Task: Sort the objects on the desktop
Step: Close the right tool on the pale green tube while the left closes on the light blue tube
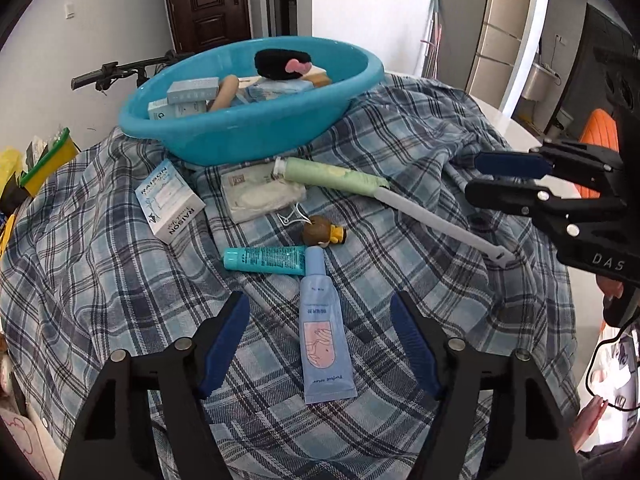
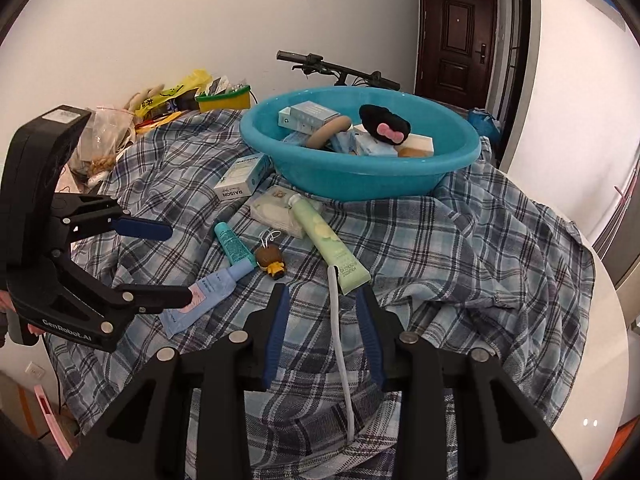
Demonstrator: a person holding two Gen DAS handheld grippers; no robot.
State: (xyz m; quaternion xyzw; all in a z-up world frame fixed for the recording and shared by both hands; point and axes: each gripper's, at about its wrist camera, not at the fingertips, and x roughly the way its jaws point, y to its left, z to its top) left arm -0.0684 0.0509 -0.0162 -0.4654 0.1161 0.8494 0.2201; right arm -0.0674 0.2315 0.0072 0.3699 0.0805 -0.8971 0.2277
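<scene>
Between the left gripper's (image 1: 320, 344) jaws, pale-blue tube (image 1: 325, 344).

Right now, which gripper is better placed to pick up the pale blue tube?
Left. The left gripper straddles the pale blue tube, its pads apart on either side. The right gripper sits over the white toothbrush instead, farther from that tube.

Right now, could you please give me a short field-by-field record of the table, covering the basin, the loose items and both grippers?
surface: blue plaid cloth
basin: round turquoise plastic basin, holding boxes and a black plush
loose items: pale blue tube, teal tube, green tube, white toothbrush, small brown figurine, white box
left gripper: open, straddling the pale blue tube
right gripper: open, toothbrush between its fingers
</scene>
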